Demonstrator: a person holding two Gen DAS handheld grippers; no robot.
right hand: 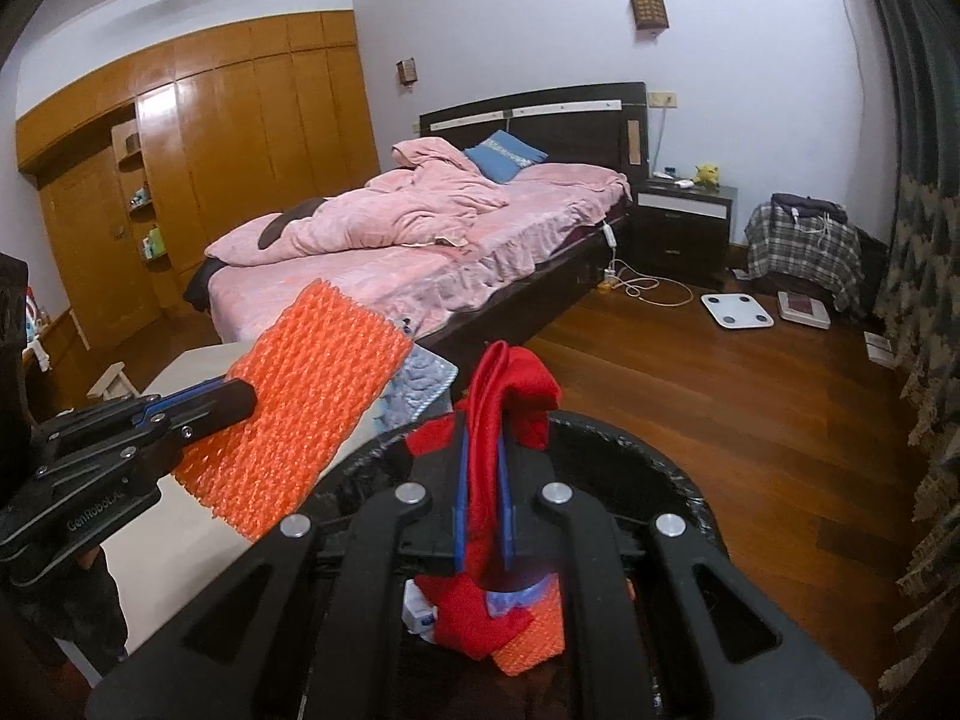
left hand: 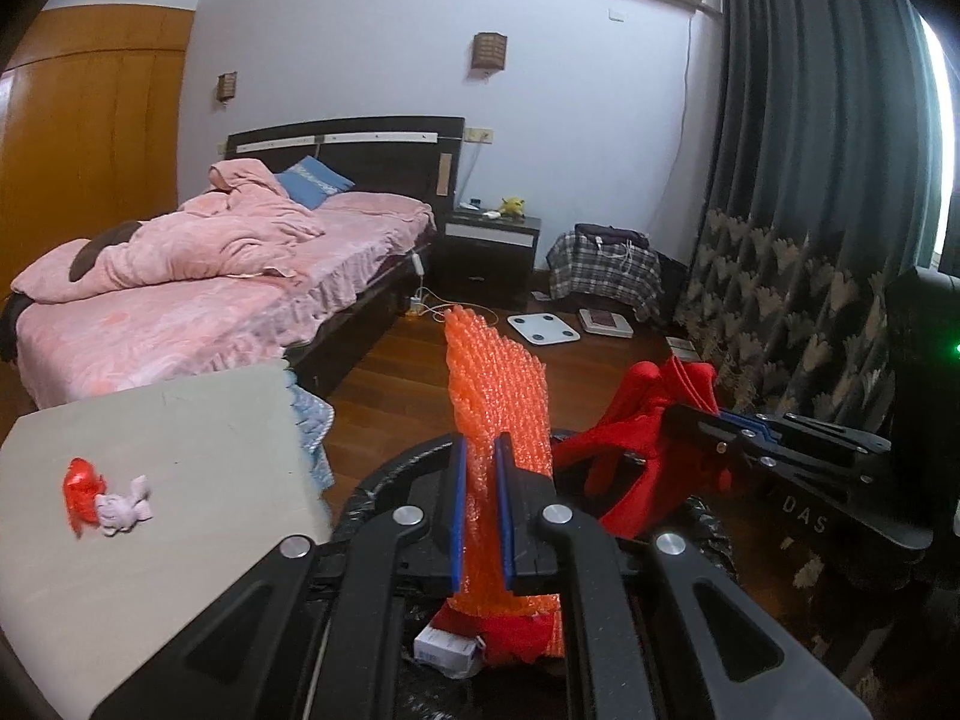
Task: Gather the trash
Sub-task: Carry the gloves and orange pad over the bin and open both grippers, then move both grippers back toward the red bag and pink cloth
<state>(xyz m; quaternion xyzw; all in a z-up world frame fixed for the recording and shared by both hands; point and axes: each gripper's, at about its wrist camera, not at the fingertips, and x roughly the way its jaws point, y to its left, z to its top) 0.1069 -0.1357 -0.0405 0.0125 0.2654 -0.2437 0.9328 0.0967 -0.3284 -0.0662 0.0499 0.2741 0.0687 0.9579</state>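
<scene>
My left gripper point(left hand: 482, 450) is shut on a sheet of orange bubble wrap point(left hand: 495, 384), held upright over a black-lined trash bin point(left hand: 384, 480). It also shows in the right wrist view point(right hand: 312, 396), held by the left gripper point(right hand: 240, 399). My right gripper point(right hand: 483, 441) is shut on a red cloth point(right hand: 510, 390) above the bin point(right hand: 672, 480); the cloth also shows in the left wrist view point(left hand: 636, 420). Red and orange pieces and a small white box point(left hand: 444, 651) lie in the bin. A red wrapper point(left hand: 81, 489) and a crumpled pink tissue point(left hand: 123, 510) lie on the grey table point(left hand: 180, 450).
A bed point(left hand: 198, 276) with pink bedding stands beyond the table. A dark nightstand point(left hand: 492, 246), a plaid-covered pile point(left hand: 606, 264) and white scales point(left hand: 543, 327) are on the wooden floor. Dark curtains point(left hand: 798, 180) hang at the right. A wooden wardrobe point(right hand: 210, 168) fills the left wall.
</scene>
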